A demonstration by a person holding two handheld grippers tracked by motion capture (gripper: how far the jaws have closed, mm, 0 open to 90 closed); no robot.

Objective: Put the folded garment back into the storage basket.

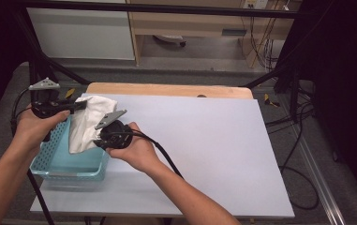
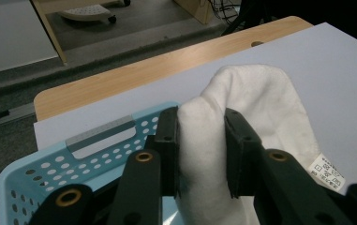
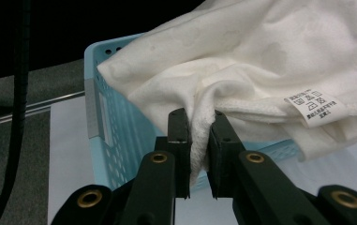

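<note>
While both grippers' jaws are pinching the white towel (image 1: pixel 89 123) above the blue basket (image 1: pixel 54 159), it is not lying on the counter (image 1: pixel 213 140) yet.

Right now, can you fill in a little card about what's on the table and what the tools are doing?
cloth: white towel, lifted over the basket, care label showing
basket: light blue basket with holes, at the table's left edge
left tool: left tool shut on a thick fold of the towel
right tool: right tool shut on the towel's edge
table: pale sheet over a wooden top
</note>
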